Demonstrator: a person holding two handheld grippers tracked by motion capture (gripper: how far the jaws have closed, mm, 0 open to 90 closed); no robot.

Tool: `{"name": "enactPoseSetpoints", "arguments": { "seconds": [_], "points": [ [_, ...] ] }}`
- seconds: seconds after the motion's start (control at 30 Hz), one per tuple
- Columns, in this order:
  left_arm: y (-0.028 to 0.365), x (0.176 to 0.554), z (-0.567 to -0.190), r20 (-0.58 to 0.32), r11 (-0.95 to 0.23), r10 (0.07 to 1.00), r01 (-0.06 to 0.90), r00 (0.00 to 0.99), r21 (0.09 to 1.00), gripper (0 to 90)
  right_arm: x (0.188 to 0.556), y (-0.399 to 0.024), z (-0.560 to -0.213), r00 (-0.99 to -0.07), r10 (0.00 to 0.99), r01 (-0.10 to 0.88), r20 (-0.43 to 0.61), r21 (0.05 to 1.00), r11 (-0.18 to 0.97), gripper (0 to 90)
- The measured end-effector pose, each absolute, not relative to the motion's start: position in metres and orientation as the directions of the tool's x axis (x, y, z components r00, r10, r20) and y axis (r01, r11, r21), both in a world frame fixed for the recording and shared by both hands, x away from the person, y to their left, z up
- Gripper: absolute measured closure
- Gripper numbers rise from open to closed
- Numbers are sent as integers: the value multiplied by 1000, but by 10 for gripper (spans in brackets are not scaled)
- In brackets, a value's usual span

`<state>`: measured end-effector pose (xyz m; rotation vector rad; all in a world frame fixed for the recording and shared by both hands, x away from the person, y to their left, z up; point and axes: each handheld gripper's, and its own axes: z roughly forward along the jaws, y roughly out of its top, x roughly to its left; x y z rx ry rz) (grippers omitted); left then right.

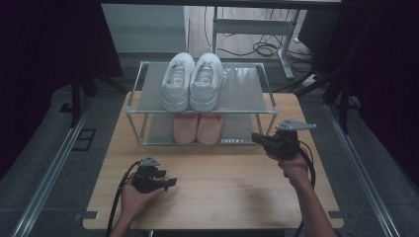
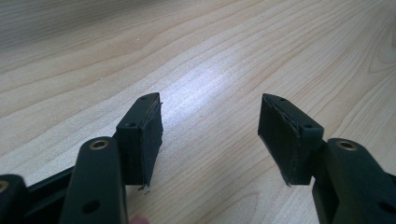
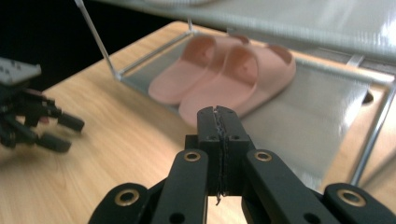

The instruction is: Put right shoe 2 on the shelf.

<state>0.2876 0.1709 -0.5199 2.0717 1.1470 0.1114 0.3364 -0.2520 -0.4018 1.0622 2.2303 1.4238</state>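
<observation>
The pink slippers (image 3: 224, 77) are seen on the lower shelf of the rack (image 1: 247, 112), under the white sneakers (image 1: 192, 81). The approach is judged under way: the right tool (image 3: 219, 114), closed and empty, is pointed at them and must be opened before gripping; the left tool (image 2: 210, 135) is held apart over the surface (image 2: 196, 56).

Two-tier rack (image 1: 247, 111) stands just ahead and left of the right gripper (image 1: 255, 137); sneakers (image 1: 192, 81) on its upper shelf, slippers (image 3: 224, 77) on the lower, directly before the jaws. The left gripper (image 1: 170, 182) lies well apart to its left, on the table (image 1: 227, 192).
</observation>
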Motion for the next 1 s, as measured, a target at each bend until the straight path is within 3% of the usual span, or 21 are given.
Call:
{"name": "enactPoseSetpoints", "arguments": {
  "seconds": [0.47,0.53,0.7,1.0],
  "points": [
    [169,287,-520,-266,-318,759,694,595,646,403,300,-283,-460,-674,714,487,190,841,236,845],
    [169,287,-520,-266,-319,758,694,596,645,403,300,-285,-465,-671,715,496,196,836,236,792],
    [169,287,-521,-264,-320,759,695,595,644,402,300,-285,-470,-665,727,500,170,824,266,541],
    [168,287,-522,-265,-322,760,698,593,639,402,300,-286,-482,-641,750,530,163,801,279,469]
  ]
}}
